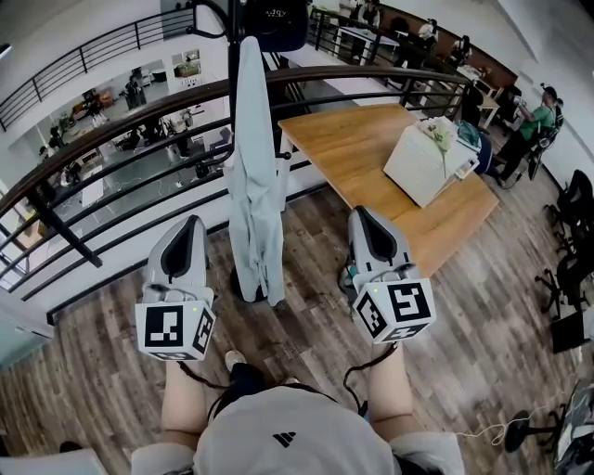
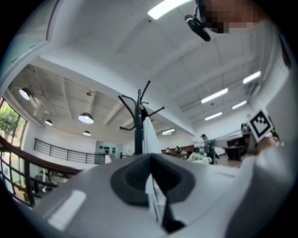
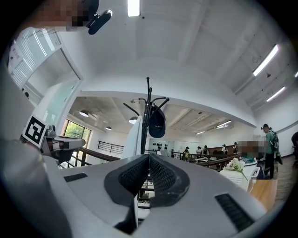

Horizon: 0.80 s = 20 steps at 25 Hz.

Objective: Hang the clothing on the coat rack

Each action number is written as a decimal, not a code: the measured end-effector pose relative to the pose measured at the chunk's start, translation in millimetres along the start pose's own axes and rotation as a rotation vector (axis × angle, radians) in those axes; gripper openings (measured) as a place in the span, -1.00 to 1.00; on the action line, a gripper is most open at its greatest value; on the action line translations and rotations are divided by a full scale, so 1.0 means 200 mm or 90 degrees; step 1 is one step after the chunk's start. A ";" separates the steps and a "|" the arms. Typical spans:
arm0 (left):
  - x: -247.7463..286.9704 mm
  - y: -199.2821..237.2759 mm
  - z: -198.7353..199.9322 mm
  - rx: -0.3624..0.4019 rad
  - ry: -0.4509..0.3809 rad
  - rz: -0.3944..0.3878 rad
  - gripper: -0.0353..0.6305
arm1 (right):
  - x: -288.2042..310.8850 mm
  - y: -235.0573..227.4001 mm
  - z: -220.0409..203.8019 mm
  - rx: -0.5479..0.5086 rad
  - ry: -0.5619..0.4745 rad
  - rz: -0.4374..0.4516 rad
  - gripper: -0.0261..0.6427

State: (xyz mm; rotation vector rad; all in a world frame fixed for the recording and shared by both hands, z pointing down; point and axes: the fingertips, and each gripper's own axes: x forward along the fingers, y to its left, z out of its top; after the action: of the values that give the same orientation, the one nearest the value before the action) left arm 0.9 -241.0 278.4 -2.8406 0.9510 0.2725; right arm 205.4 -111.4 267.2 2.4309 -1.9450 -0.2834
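Observation:
A black coat rack [image 1: 243,28] stands on the wood floor just ahead of me, by the railing. A long pale grey garment [image 1: 254,176] hangs from it, reaching nearly to the floor, and a dark cap [image 1: 280,22] hangs near the top. My left gripper [image 1: 192,223] is to the garment's left and my right gripper [image 1: 359,215] to its right; both are shut, empty and clear of the cloth. The left gripper view shows the rack [image 2: 138,116] and garment [image 2: 150,135] beyond the jaws. Pole [image 3: 147,109], cap [image 3: 157,123] and garment [image 3: 134,137] also appear in the right gripper view.
A curved dark railing [image 1: 130,116] runs behind the rack, with a lower floor beyond. To the right stands a wooden table [image 1: 362,148] carrying a white box [image 1: 427,162] with flowers. A seated person [image 1: 534,116] and office chairs [image 1: 568,250] are at far right.

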 end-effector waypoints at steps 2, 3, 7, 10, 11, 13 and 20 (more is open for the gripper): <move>-0.02 -0.01 -0.01 -0.001 0.002 0.001 -0.87 | -0.02 0.00 -0.01 0.003 0.002 -0.001 -0.92; -0.02 -0.02 -0.01 -0.001 0.004 0.002 -0.87 | -0.03 0.00 -0.01 0.003 0.004 -0.001 -0.92; -0.05 -0.04 0.00 -0.003 0.007 0.004 -0.87 | -0.07 0.00 -0.02 0.007 0.008 0.000 -0.92; -0.06 -0.05 -0.02 -0.005 0.008 0.005 -0.87 | -0.09 -0.01 -0.03 0.007 0.008 -0.001 -0.92; -0.06 -0.06 -0.02 -0.005 0.008 0.006 -0.87 | -0.10 -0.01 -0.03 0.008 0.008 -0.002 -0.92; -0.06 -0.07 -0.03 -0.006 0.008 0.006 -0.87 | -0.10 -0.02 -0.04 0.009 0.006 -0.003 -0.92; -0.06 -0.09 -0.03 -0.004 0.006 0.006 -0.87 | -0.12 -0.03 -0.05 0.010 0.004 -0.004 -0.92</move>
State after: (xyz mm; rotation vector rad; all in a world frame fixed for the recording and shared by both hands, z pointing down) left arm 3.7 -220.6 288.6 -2.8469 0.9668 0.2637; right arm 208.6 -88.3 279.1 2.4457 -1.9455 -0.2616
